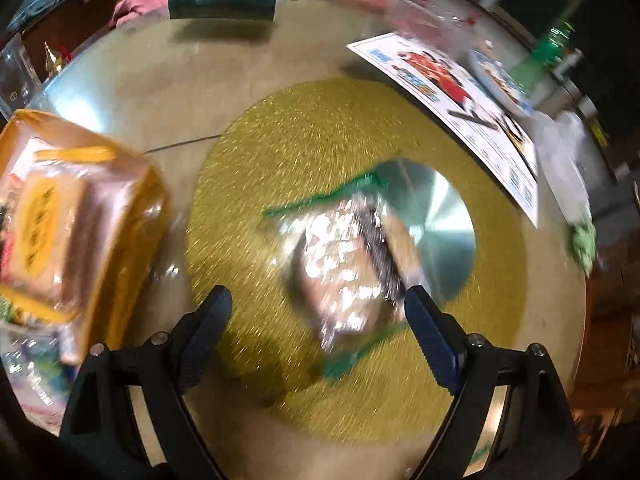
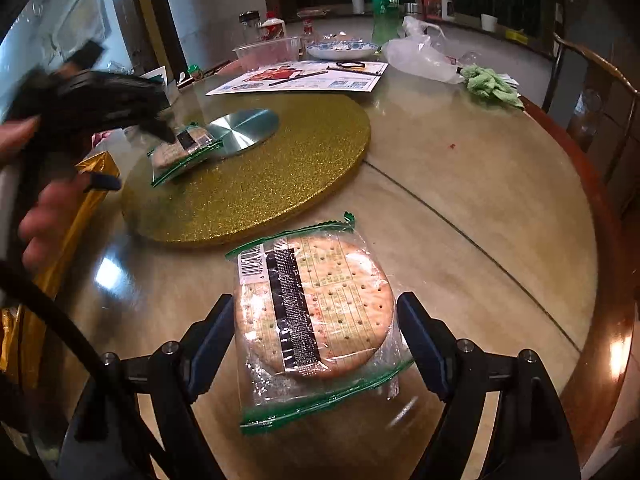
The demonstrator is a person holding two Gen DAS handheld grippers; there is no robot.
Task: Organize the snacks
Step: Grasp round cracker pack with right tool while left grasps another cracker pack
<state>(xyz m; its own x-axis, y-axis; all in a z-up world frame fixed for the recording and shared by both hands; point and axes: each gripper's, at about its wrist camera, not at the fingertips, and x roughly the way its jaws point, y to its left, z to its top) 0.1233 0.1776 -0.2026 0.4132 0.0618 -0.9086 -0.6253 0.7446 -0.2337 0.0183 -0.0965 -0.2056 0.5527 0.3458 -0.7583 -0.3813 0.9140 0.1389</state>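
Clear-wrapped cracker pack (image 2: pixel 316 320) is lying between your right gripper's (image 2: pixel 314 334) open fingers; your left gripper (image 1: pixel 318 308) is hovering open over another pack (image 1: pixel 344 264)

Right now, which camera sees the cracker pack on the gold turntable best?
The right wrist view: the cracker pack is small but sharp, lying on the gold turntable. The left wrist view shows it closer, but smeared by blur.

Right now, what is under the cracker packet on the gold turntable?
The cracker packet lies on the gold turntable, its far end overlapping the silver centre disc. Whatever is directly beneath the packet is covered. The left gripper hovers over it.
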